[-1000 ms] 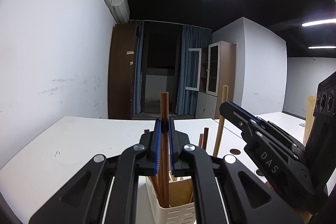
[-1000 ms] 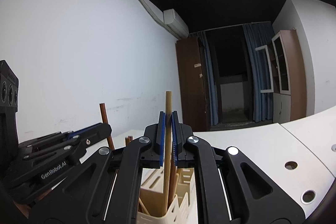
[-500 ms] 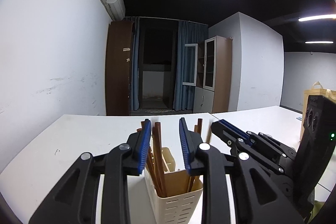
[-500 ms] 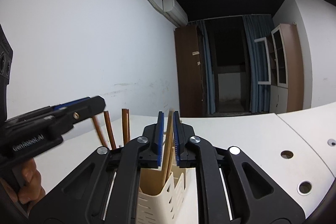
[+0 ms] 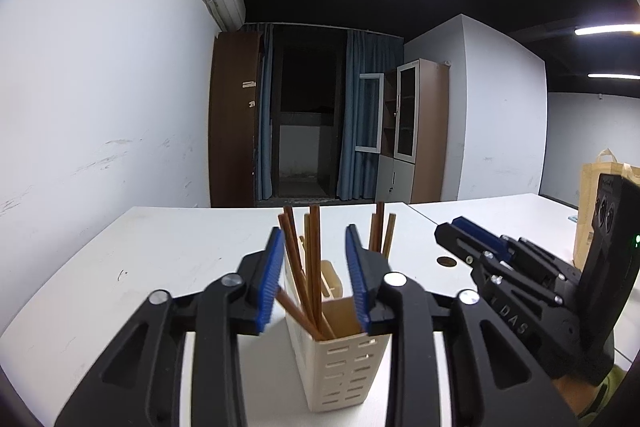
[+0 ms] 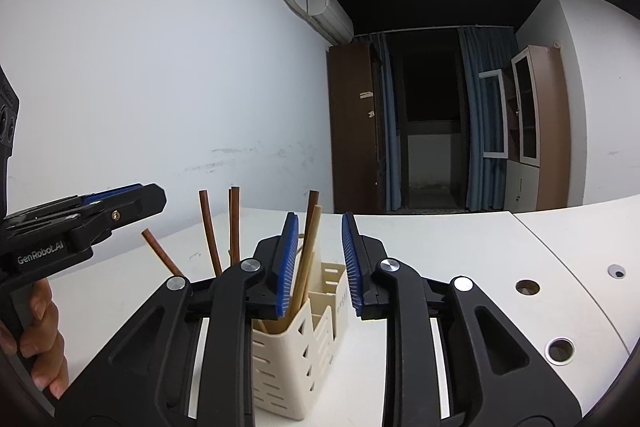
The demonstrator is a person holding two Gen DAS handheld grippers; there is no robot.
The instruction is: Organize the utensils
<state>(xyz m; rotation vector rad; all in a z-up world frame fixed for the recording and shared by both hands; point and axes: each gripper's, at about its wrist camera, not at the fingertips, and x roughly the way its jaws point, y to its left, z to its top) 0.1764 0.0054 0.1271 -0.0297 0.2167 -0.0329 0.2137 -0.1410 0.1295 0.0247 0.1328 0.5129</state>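
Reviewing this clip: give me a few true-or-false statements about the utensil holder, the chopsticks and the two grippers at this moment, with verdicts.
1. The chopsticks stand in the cream holder. True.
2. The left gripper is clamped on a chopstick. False: its jaws are opening, and the pads press on none of the sticks standing between them.
3. The holder lies tipped on its side. False: it stands upright on the white table.
4. The right gripper has a light chopstick between its jaws, ungripped. True.
5. A paper bag stands on the table. True.

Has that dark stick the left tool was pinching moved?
Yes. The dark stick dropped into the cream holder; the left tool is opening.
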